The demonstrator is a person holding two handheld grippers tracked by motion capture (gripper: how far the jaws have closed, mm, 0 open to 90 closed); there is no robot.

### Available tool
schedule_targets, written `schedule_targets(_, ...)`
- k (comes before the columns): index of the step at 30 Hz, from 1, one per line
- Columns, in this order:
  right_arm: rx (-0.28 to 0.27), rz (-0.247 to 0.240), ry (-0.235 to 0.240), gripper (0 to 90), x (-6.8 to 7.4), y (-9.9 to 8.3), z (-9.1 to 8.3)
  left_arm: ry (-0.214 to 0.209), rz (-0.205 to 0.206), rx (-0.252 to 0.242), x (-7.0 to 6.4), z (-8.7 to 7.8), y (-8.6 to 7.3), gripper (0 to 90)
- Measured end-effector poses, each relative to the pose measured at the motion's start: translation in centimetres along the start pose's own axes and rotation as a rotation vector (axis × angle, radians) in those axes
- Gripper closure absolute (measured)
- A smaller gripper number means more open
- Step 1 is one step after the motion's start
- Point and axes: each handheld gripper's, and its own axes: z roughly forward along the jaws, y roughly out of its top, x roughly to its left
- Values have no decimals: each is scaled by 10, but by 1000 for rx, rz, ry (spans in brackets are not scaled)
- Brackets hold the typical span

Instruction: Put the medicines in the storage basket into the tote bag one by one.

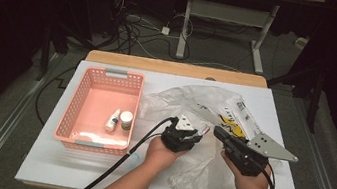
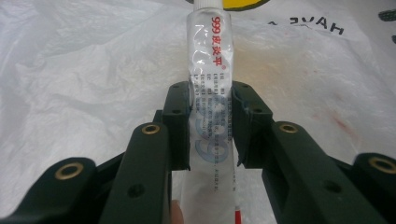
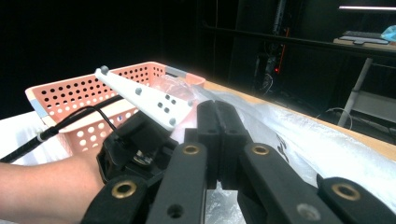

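A white ointment tube [image 2: 210, 70] with red "999" print stands upright between my left gripper's [image 2: 211, 100] jaws, which are shut on its middle, over a crinkled clear plastic bag [image 2: 93, 70]. In the high view the left gripper [image 1: 194, 135] sits over the bag [image 1: 196, 98] at the table's centre. My right gripper [image 1: 217, 131] faces it from the right, tips close to the left one. In the right gripper view its jaws [image 3: 219, 121] are pressed together above the bag [image 3: 299, 144]. I cannot tell whether any film is pinched between them.
A pink perforated basket [image 1: 109, 72] stands at the left on the white board [image 1: 70, 165]. It holds a small white bottle [image 1: 112, 119] and a white-capped jar [image 1: 126, 119]. The left gripper's cable [image 1: 115, 165] trails toward the front edge. Dark floor and cables surround the table.
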Motion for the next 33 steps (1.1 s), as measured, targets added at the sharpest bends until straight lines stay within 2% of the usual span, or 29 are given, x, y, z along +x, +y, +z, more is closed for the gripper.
schedule_targets(7, -1, 8, -6, 900, -2, 0, -1, -5, -14, 11, 1, 11, 1, 682)
schedule_targets(14, 0, 6, -1, 900, -1, 0, -1, -11, -37, 22, 4, 14, -1, 679)
schedule_targets(16, 1, 5, -2, 900, -1, 0, -1, -15, -33, 27, 4, 12, -1, 631)
schedule_targets(22, 4, 4, -2, 900, -1, -1, 0, -29, -21, 30, 0, 2, -2, 529)
schedule_targets(27, 1, 2, -4, 900, -1, -1, -1, -34, -33, 26, -2, -15, -7, 455)
schedule_targets(30, 1, 2, -3, 900, -2, 0, -2, -39, -15, 35, -6, -27, -10, 395)
schedule_targets(33, 1, 2, -4, 900, -1, 0, -3, -68, -23, 35, -11, -39, -13, 356)
